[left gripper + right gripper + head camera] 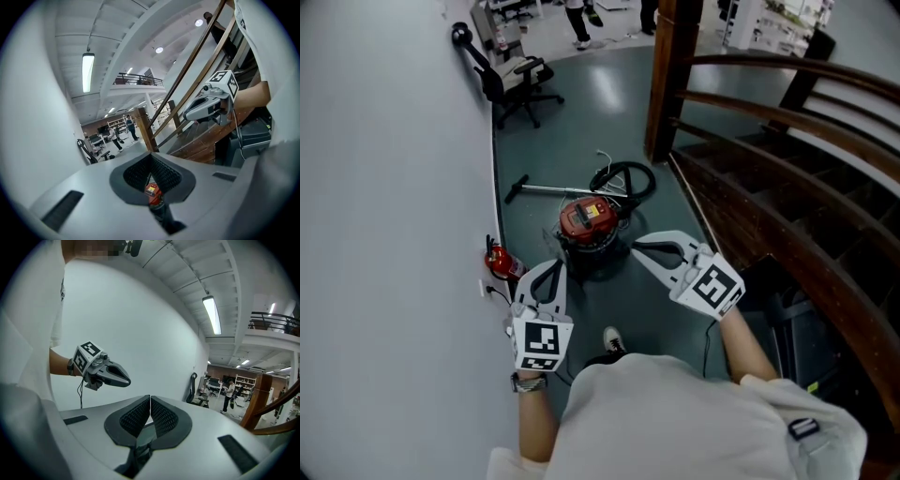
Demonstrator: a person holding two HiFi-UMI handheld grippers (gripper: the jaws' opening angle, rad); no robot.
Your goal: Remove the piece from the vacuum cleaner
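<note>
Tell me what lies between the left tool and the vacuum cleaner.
Only bare floor shows between the left tool and the vacuum cleaner in the head view; the fire extinguisher stands aside.

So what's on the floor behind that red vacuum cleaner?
A metal tube and a looped black hose lie behind the vacuum cleaner. Its body covers the floor right against it.

Vacuum cleaner (151, 190) mostly hidden behind left gripper (150, 157).
</note>
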